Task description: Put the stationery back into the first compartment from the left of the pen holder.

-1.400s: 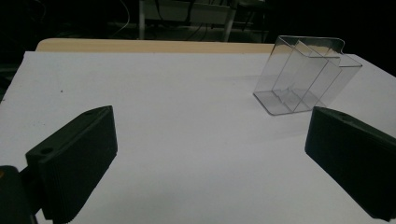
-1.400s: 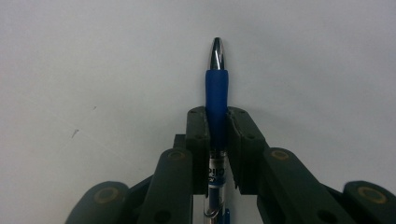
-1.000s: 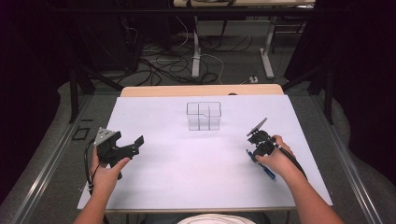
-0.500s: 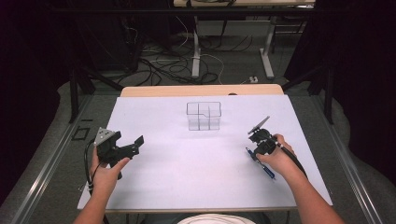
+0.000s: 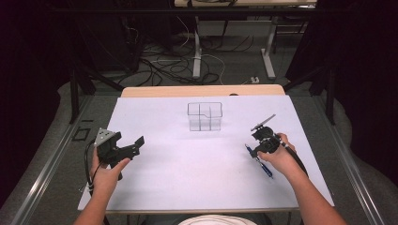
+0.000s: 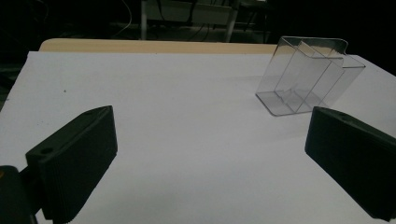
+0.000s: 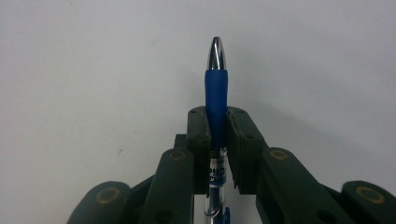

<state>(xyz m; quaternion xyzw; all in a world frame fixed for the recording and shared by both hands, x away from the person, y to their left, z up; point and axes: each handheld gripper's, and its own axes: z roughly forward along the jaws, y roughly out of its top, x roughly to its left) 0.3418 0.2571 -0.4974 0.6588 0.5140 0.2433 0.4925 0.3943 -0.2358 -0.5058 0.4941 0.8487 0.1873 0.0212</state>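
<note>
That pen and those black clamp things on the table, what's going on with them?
A person sits at a white table with a two-jaw gripper in each hand. The right gripper is shut on a blue pen, low over the table's right side. The left gripper is open with nothing between its jaws, facing a clear plastic organizer that stands empty near the far middle. My guess is the pen is headed for that organizer.

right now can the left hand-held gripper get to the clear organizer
Probably yes: the left hand-held gripper stands open with nothing between its jaws, and bare white table lies between it and the clear organizer.
</note>
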